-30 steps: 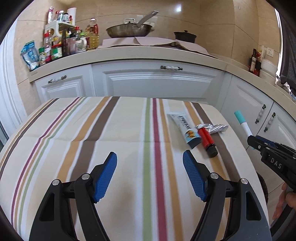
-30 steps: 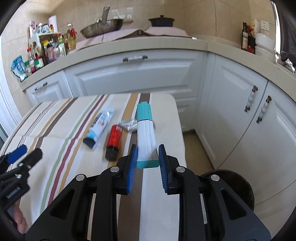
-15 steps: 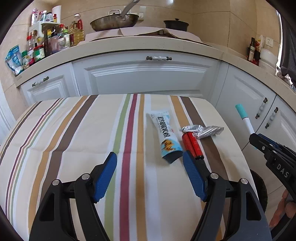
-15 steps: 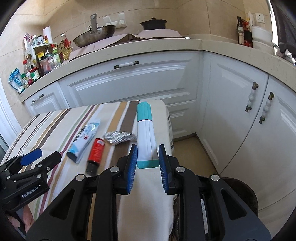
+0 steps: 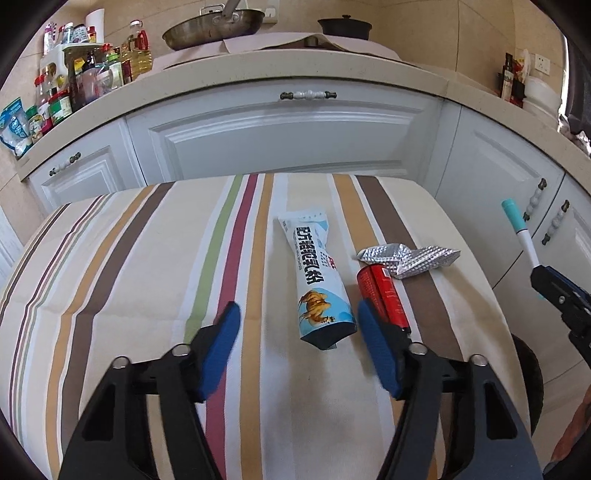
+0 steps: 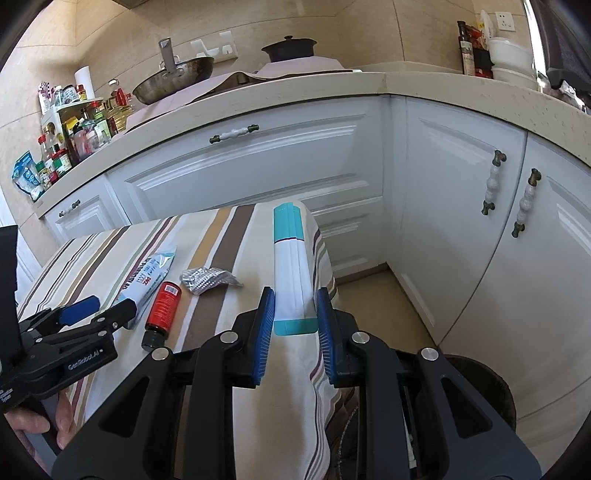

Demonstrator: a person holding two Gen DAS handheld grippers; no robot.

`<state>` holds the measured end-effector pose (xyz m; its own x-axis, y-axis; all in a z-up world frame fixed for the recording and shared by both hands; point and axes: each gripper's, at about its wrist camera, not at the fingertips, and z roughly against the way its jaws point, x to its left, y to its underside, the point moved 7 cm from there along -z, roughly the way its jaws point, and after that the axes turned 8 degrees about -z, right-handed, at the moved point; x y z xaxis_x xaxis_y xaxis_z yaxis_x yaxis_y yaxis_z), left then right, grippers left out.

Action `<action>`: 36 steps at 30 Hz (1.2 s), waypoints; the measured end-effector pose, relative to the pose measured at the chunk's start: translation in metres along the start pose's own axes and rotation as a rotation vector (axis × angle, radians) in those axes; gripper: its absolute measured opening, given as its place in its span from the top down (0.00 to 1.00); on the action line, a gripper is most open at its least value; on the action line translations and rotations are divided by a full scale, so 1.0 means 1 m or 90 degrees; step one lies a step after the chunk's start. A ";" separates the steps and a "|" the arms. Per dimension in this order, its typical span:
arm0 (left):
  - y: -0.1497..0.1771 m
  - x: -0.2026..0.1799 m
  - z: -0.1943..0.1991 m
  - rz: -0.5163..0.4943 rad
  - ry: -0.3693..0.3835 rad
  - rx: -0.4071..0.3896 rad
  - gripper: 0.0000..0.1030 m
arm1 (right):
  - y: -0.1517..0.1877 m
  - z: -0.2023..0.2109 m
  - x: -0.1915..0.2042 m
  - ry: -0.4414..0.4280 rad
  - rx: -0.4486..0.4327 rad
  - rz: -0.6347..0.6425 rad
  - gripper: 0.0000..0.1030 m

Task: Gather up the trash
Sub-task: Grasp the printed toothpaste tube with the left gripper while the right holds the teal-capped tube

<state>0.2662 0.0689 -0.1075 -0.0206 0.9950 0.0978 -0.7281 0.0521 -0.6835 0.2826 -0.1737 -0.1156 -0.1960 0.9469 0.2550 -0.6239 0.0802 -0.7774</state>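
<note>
On the striped tablecloth (image 5: 129,280) lie a white and blue tube (image 5: 317,280), a red bottle with a black cap (image 5: 382,295) and a crumpled foil blister pack (image 5: 410,258). My left gripper (image 5: 299,325) hovers low over the cloth with its jaws closing; the tube's dark end sits between the fingertips, untouched. The red bottle lies just beyond the right finger. My right gripper (image 6: 293,314) is shut on a white and teal box (image 6: 291,266) and holds it past the table's right edge. The same tube (image 6: 147,277), bottle (image 6: 162,310) and foil (image 6: 207,278) show in the right wrist view.
White kitchen cabinets (image 5: 288,133) under a beige counter run behind and to the right. A dark round bin (image 6: 480,387) stands on the floor below the right gripper. Bottles and jars (image 5: 81,85), a pan (image 5: 214,27) and a black pot (image 5: 345,26) sit on the counter.
My left gripper moved forward and right to the tube and its jaws narrowed. My right gripper carried the box rightward off the table, toward the bin.
</note>
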 end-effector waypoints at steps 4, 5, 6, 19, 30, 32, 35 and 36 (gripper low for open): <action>0.003 -0.002 -0.005 0.009 0.014 0.013 0.62 | 0.002 -0.001 -0.003 0.000 0.003 -0.004 0.78; 0.004 -0.003 -0.005 0.010 0.018 0.014 0.72 | 0.003 -0.001 -0.003 0.000 0.004 -0.004 0.78; 0.004 -0.004 -0.006 0.009 0.023 0.017 0.76 | 0.004 -0.001 -0.004 0.000 0.005 -0.005 0.78; 0.003 0.000 0.008 0.018 0.036 -0.013 0.98 | 0.009 0.004 -0.004 0.002 0.006 -0.005 0.78; 0.008 0.008 0.049 0.018 0.015 -0.061 0.98 | 0.012 0.031 0.005 0.002 -0.012 0.006 0.78; 0.009 0.009 0.056 0.020 0.017 -0.067 0.98 | 0.012 0.039 0.007 0.002 -0.018 0.008 0.78; 0.009 0.009 0.067 0.021 0.017 -0.080 0.98 | 0.013 0.052 0.009 0.000 -0.029 0.011 0.78; 0.010 0.008 0.071 0.020 0.017 -0.086 0.98 | 0.013 0.057 0.010 0.000 -0.032 0.013 0.78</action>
<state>0.2103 0.0716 -0.0617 -0.0228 0.9981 0.0567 -0.6283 0.0298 -0.7774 0.2294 -0.1808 -0.0905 -0.2085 0.9483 0.2393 -0.5815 0.0765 -0.8099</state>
